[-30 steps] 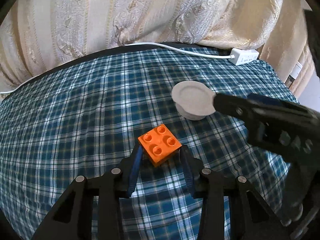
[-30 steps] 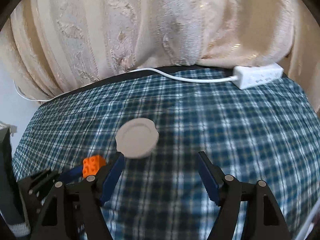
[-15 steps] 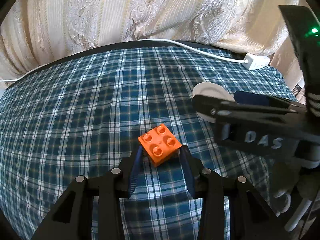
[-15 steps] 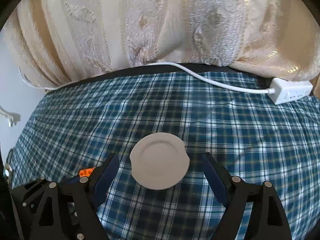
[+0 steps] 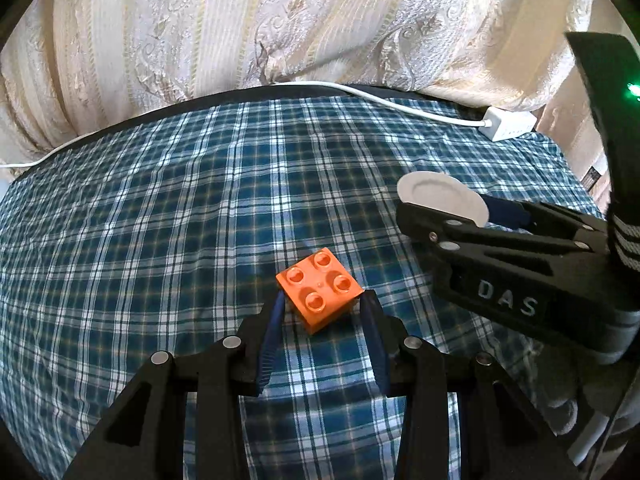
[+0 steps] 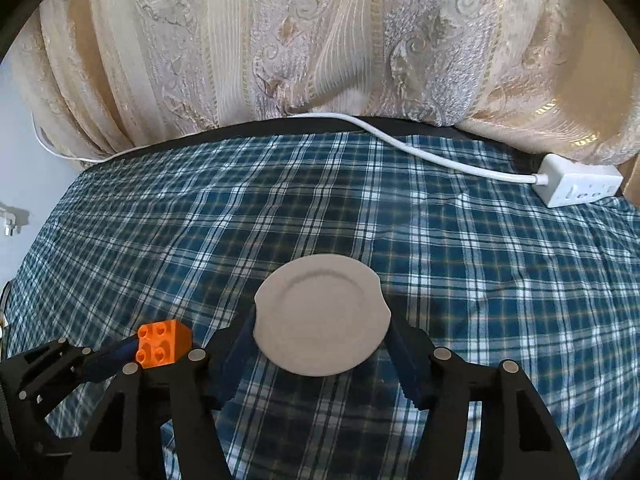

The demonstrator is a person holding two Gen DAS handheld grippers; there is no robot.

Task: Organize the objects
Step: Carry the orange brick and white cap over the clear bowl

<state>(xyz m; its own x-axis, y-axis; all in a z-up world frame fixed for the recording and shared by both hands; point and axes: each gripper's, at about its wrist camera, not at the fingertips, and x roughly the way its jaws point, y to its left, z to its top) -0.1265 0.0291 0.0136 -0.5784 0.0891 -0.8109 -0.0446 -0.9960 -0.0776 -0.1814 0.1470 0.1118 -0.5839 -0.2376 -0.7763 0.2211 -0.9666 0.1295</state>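
An orange four-stud brick (image 5: 319,290) sits between the fingertips of my left gripper (image 5: 322,308), which is shut on it just above the blue plaid cloth (image 5: 160,220). The brick also shows in the right wrist view (image 6: 163,343), held at the lower left. A small white round dish (image 6: 322,312) sits between the fingers of my right gripper (image 6: 323,330), whose jaws touch its rim on both sides. In the left wrist view the dish (image 5: 440,196) shows at the right, at the tip of the right gripper.
A white power strip (image 6: 580,185) with its white cable (image 6: 420,150) lies at the back right of the cloth. A cream patterned curtain (image 6: 320,40) hangs behind the table's far edge. The two grippers are close side by side.
My right gripper has moved forward around the white dish and its jaws have closed onto its rim. My left gripper still holds the orange brick in the same place.
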